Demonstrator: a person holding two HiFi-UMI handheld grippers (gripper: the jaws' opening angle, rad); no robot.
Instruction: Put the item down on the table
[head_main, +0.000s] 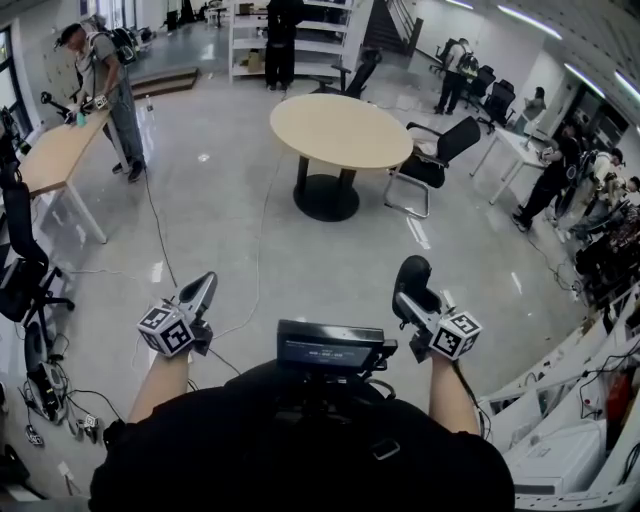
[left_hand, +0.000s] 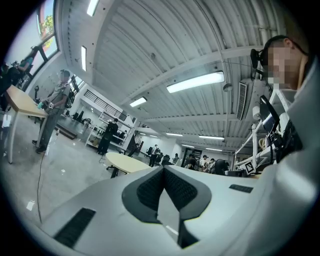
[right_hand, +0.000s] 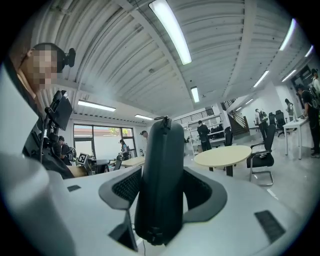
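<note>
A black zippered case (head_main: 411, 277) stands upright between the jaws of my right gripper (head_main: 412, 297), which is shut on it. In the right gripper view the case (right_hand: 160, 185) fills the gap between the two ribbed pads and rises above them. My left gripper (head_main: 201, 291) is held level at the left with its jaws shut and nothing between them; in the left gripper view its pads (left_hand: 150, 187) meet at the tip. The round beige table (head_main: 340, 130) stands well ahead on the grey floor, far from both grippers, and shows in the right gripper view (right_hand: 222, 156) too.
A black office chair (head_main: 435, 153) sits at the table's right side. A long wooden desk (head_main: 50, 155) with a person beside it is at the left. Cables (head_main: 255, 250) run over the floor. Several people and desks are at the right. A small screen (head_main: 330, 348) is on my chest.
</note>
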